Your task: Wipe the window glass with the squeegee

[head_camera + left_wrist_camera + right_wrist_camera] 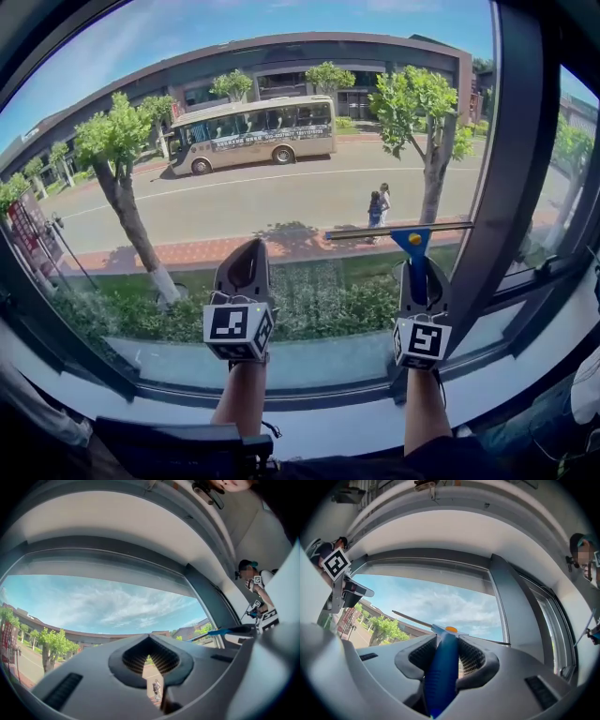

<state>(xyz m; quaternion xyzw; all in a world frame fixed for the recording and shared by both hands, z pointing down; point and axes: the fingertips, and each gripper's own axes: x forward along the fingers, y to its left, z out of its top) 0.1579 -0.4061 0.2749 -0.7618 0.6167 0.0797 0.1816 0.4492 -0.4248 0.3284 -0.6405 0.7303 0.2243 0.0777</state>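
Note:
The window glass (281,187) looks out on a street with a bus and trees. My right gripper (417,274) (446,641) is shut on the blue handle of the squeegee (413,246) (439,677). It holds the squeegee upright, with its long thin blade (398,230) lying level at the glass, right of centre. To its left, my left gripper (247,248) (149,639) points up at the glass, jaws shut with nothing in them. The squeegee (220,632) also shows at the right of the left gripper view.
A dark upright window frame post (511,169) stands just right of the squeegee. A pale sill (309,427) runs below the pane. Another person (248,571) with grippers stands further along the windows. The left gripper's marker cube (336,563) shows in the right gripper view.

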